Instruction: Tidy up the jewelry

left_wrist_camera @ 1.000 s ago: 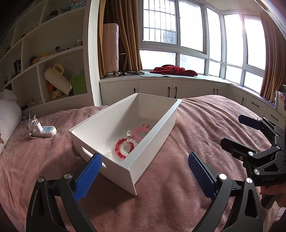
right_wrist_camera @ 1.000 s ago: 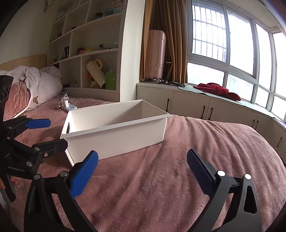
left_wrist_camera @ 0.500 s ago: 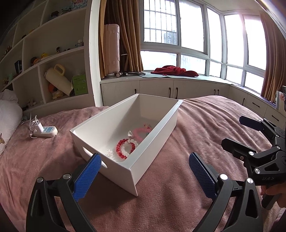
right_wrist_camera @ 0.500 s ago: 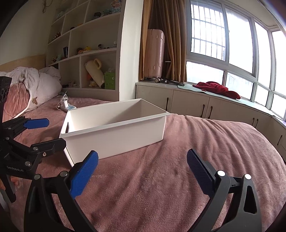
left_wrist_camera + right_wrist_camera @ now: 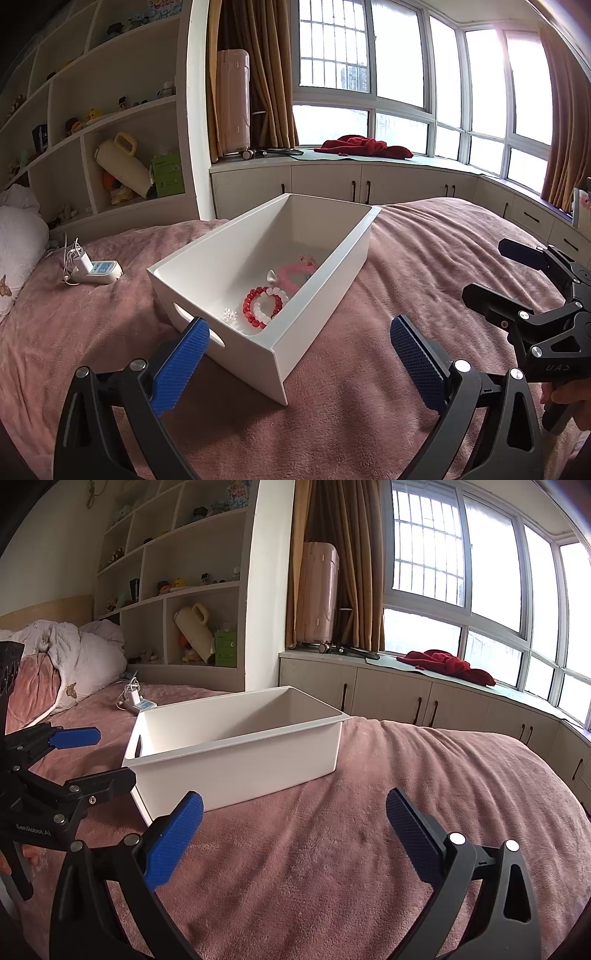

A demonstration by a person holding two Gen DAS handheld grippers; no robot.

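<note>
Both jaws spread wide and empty, held low over the bed short of the white bin.

Left gripper [image 5: 295, 363] hangs near the bin [image 5: 325, 291] at its near corner, and the right gripper [image 5: 295, 830] sits off the bin's long side, neither touching anything. All the jewelry in view already lies on the bin floor toward the near end: a red bead bracelet [image 5: 251, 308] around a white bead bracelet [image 5: 271, 302], a pink bracelet [image 5: 291, 275] just behind them, a small pearl-like piece [image 5: 272, 276] and a clear snowflake charm [image 5: 229, 315]. No loose piece shows on the pink blanket [image 5: 332, 867], so I judge the sorting near its end. If a piece must be moved, the left gripper has the better line: drop in from above, clear of the wall, and close on one strand only, since the nested bracelets would likely lift together.
</note>
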